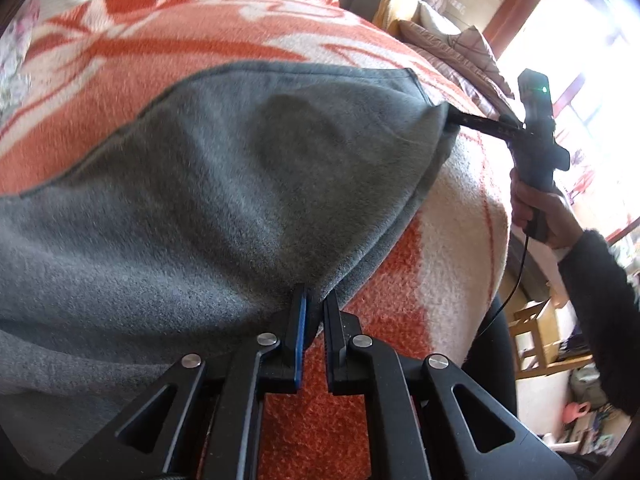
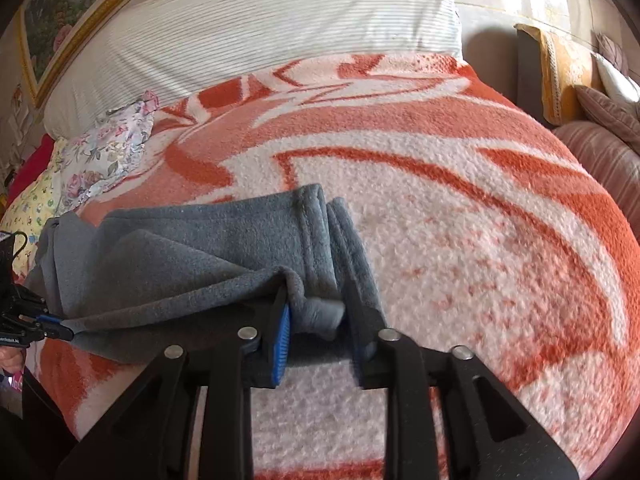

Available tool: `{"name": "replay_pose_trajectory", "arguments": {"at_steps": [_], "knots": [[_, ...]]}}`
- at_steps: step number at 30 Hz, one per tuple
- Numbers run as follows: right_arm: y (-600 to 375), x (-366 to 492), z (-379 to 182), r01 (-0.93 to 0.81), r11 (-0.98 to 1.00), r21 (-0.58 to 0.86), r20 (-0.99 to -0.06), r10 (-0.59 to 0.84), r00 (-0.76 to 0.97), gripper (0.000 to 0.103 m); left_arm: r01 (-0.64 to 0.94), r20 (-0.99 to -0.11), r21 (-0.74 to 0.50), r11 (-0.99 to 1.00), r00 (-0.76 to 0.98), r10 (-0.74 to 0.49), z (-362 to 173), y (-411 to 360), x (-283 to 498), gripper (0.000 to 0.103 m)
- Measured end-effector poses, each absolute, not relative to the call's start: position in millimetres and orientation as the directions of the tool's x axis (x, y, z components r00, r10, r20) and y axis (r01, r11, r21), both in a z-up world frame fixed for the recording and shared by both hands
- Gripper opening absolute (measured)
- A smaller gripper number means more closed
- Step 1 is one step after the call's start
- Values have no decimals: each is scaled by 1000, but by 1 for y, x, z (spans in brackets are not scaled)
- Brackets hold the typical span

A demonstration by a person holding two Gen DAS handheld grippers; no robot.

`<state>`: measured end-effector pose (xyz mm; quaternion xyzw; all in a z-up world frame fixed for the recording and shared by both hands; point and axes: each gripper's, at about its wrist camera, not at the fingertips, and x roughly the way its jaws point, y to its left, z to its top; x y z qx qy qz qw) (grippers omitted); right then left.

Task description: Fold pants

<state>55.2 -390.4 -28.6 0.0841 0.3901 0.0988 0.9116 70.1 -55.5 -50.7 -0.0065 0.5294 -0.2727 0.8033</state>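
The left gripper (image 1: 315, 312) has its jaws nearly together, pinching the near hem of the grey fleece pants (image 1: 208, 184) between its blue-padded fingers (image 1: 299, 320); only a thin slit shows between the pads, and the cloth's edge sits in it. The right gripper (image 2: 318, 316) stands with its jaws partly apart, and a bunched roll of the same fabric lies loose between them; whether the pads press on it cannot be told, though the gap looks wider than the roll. The pants lie across the near part of the orange-and-white blanket (image 2: 460, 208) that covers the bed, their folded layers stretched between the two grippers, with a stitched hem (image 2: 316, 232) running away from the right gripper toward the blanket's middle. From the left wrist view the right gripper (image 1: 454, 120) meets the far corner of the grey cloth, held by a hand (image 1: 536, 212) in a dark sleeve. A striped pillow (image 2: 260, 32) rests along the blanket's far edge, and a floral cloth (image 2: 108, 148) lies at its far-left corner
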Motion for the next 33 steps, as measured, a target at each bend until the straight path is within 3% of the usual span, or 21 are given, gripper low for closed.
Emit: {"name": "replay_pose_trajectory", "arguments": {"at_steps": [2,4,7,15,20,33], "knots": [[-390,48,-24,-107,960,260,-685,261,680,56,424,-838,-326,845,286,-466,-45,-53,70,19],[-386,39,-16,-89,970,228,-684,225,694,73,423,-831,-331,843,292,-473,-39,-50,65,29],[-378,24,-3,-101,968,229,-653,230,722,77,423,-824,-319,848,319,-469,-29,-44,55,36],[-326,12,16,-195,928,317,-589,353,726,78,334,-802,-335,881,389,-453,-9,10,38,37],[-270,21,21,-302,883,360,-576,465,672,79,244,-784,-333,911,465,-411,7,60,32,43],[-141,47,16,-485,777,400,-577,625,526,79,-77,-749,-371,925,613,-250,29,241,12,44]]}}
